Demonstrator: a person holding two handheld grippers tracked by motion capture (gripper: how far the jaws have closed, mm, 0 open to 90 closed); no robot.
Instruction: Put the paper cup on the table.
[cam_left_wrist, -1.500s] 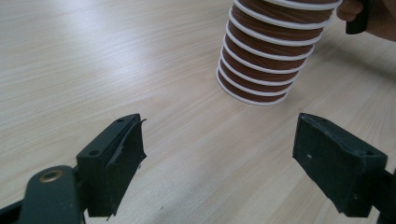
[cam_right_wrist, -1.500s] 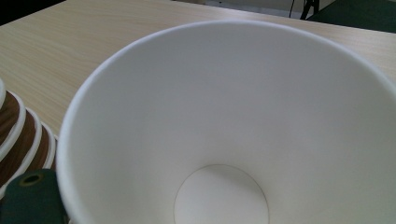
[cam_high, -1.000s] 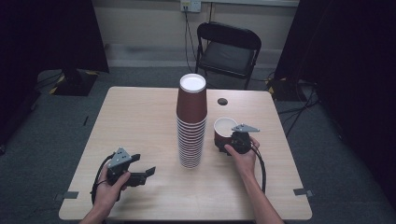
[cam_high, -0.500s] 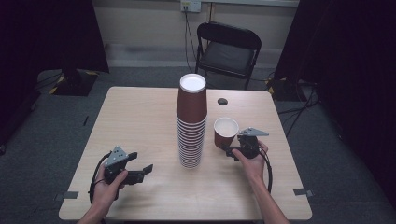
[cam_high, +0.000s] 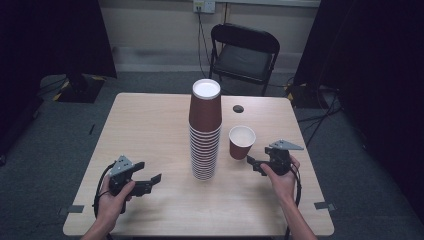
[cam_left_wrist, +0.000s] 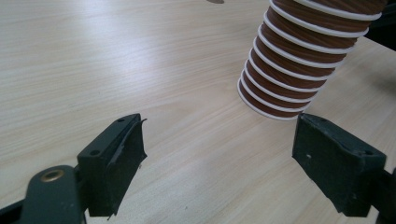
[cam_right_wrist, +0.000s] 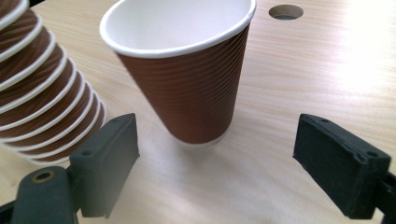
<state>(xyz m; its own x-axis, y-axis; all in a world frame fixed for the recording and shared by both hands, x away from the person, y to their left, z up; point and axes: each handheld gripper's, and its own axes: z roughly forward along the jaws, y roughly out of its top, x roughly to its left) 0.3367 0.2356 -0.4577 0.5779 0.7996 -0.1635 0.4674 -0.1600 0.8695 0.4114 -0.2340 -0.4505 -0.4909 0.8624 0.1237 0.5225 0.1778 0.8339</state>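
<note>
Cup stack (cam_high: 205, 131): one, inverted, standing on the surface (cam_high: 150, 125). The top cup shows whole; about thirteen white rims show below it, so roughly fourteen cups, the exact number hard to tell.

Loose cup (cam_high: 242, 142): one, upright, mouth up, beside the stack.

Surface: one, with one round hole (cam_high: 238, 108) near its far edge.

Tongs: two, left tongs (cam_high: 146, 183) and right tongs (cam_high: 253, 163), each with two black jaws standing apart.

Hands: two, one per tongs.

Chair (cam_high: 243, 53): one, beyond the surface.

Tape marks on the floor: two, one (cam_high: 75, 209) at each near corner.
</note>
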